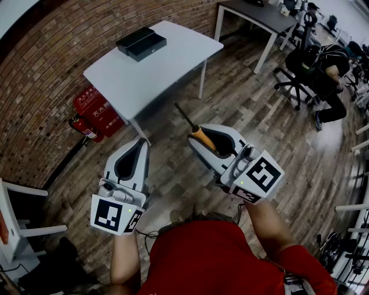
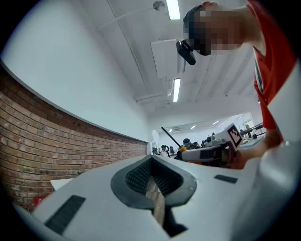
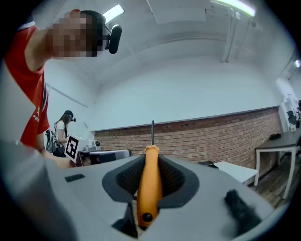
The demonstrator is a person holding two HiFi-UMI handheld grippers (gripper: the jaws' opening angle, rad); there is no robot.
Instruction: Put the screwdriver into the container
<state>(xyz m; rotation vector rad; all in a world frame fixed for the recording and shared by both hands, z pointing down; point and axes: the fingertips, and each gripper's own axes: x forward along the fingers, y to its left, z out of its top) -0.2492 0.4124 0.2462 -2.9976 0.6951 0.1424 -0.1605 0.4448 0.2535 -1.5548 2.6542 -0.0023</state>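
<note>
The screwdriver has an orange handle and a thin black shaft that points up and left toward the white table. My right gripper is shut on its handle, held in the air above the wooden floor. In the right gripper view the orange handle runs between the two jaws, shaft upward. The container, a black box, lies on the table's far part, well beyond both grippers. My left gripper hangs beside the right one, shut with nothing in it.
A brick wall runs along the left, with a red fire-extinguisher box at its foot beside the table. A grey desk and a seated person are at the far right. White frames stand at the left.
</note>
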